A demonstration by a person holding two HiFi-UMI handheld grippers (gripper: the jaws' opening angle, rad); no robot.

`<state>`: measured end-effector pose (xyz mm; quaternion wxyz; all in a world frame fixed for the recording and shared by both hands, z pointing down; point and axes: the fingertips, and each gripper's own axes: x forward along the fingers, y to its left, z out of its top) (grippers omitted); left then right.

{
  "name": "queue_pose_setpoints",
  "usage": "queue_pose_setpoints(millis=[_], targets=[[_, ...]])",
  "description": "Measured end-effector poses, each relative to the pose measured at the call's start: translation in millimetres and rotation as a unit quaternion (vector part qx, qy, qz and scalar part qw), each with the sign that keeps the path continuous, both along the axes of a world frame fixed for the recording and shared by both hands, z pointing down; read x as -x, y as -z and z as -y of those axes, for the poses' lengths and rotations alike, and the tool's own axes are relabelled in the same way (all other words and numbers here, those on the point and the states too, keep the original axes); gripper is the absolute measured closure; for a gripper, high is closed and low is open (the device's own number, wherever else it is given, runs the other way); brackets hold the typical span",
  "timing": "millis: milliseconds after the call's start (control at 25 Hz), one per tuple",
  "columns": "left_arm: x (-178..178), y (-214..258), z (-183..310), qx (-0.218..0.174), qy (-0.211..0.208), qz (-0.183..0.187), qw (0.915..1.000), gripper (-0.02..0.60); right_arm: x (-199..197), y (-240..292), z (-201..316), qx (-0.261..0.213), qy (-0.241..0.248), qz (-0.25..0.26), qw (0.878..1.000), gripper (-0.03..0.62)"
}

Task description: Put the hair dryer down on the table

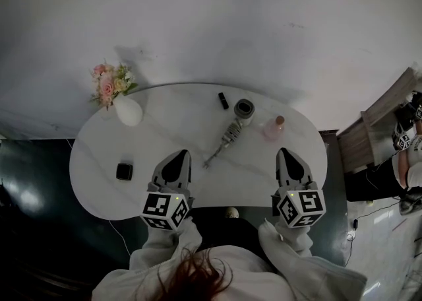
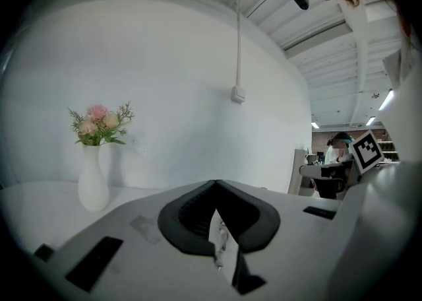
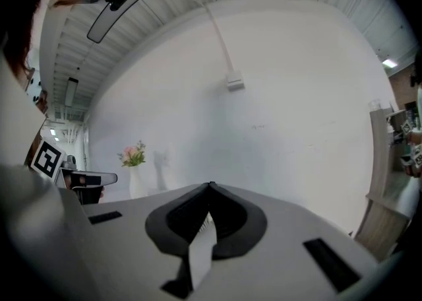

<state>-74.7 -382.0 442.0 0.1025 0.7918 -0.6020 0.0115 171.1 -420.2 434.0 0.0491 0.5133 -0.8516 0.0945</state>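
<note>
Left gripper (image 2: 214, 183): the jaws are clenched, pads meeting at the tips, with nothing between them. Right gripper (image 3: 210, 185): the jaws are likewise clenched and empty. Both grippers point roughly level toward the white wall.

In the head view, the left gripper (image 1: 185, 154) and right gripper (image 1: 282, 152) are held over the near edge of the tabletop (image 1: 171, 118), each with its marker cube toward the person's white sleeves.

The hair dryer (image 1: 244, 109) lies on the tabletop, free of both grippers. It appears as a grey round barrel with a ribbed handle part, and a thin tail running toward the near left. The tail ends just beside the left jaws without touching them. The right jaws are near the hair dryer on its near right side, apart from it.

Other items, located from the hair dryer:
- Small black bar (image 1: 223, 100): just beside the barrel, to its left.
- Pink bottle (image 1: 273, 128): near, to the right.
- Black square item (image 1: 124, 171): well apart, near left.
- White vase (image 1: 128, 111) with pink flowers (image 1: 107, 84): well apart, far left.
</note>
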Motion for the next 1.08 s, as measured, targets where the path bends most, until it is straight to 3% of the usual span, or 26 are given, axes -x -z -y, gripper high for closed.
queue_pose_setpoints(millis=[1080], targets=[[-18.9,-13.1,13.5,0.019,-0.021,-0.018,0.9994,0.566,-3.3,-9.4,-4.7,0.009,-0.027,0.001,1.000,0.545]])
